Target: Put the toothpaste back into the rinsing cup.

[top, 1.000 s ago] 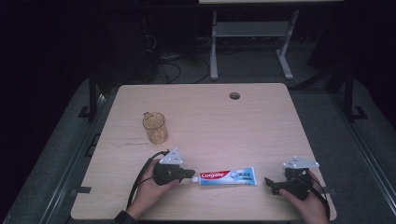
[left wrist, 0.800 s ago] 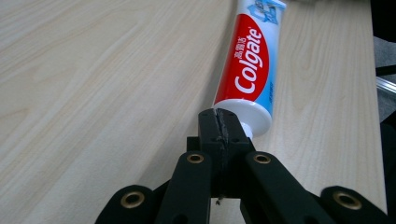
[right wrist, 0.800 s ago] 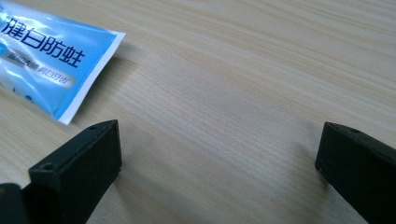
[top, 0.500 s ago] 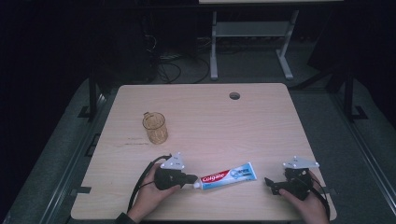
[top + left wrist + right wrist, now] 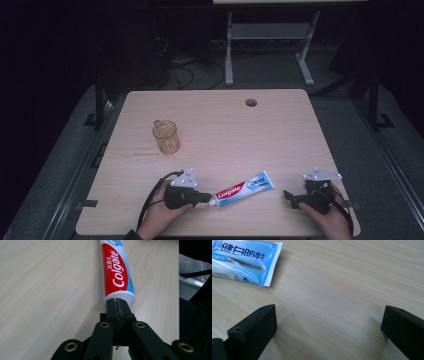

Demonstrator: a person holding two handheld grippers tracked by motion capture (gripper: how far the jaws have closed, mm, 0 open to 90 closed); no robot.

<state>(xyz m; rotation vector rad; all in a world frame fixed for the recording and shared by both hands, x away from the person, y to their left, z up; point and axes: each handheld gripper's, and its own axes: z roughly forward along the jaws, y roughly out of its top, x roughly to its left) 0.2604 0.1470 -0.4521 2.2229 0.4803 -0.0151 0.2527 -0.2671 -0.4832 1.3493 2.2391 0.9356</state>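
A red, white and blue Colgate toothpaste tube (image 5: 245, 187) lies on the wooden table (image 5: 235, 135) near its front edge, its flat end angled up to the right. My left gripper (image 5: 205, 198) is at the tube's cap end. In the left gripper view its jaws (image 5: 118, 302) are pressed together right against the tube's (image 5: 116, 267) white shoulder, and the cap is hidden behind them. My right gripper (image 5: 289, 196) rests right of the tube, a short gap away. Its jaws (image 5: 329, 320) stand wide open over bare wood, with the tube's flat end (image 5: 244, 260) ahead to the left.
An amber glass mug (image 5: 165, 137) stands upright on the left half of the table, beyond the left hand. A round cable hole (image 5: 251, 102) sits near the far edge. A white desk frame and cables stand on the dark floor beyond.
The left hand has shifted slightly toward the front edge, and the tube has swung with it from lying level to slanting, flat end farther away. The right gripper has stayed still.
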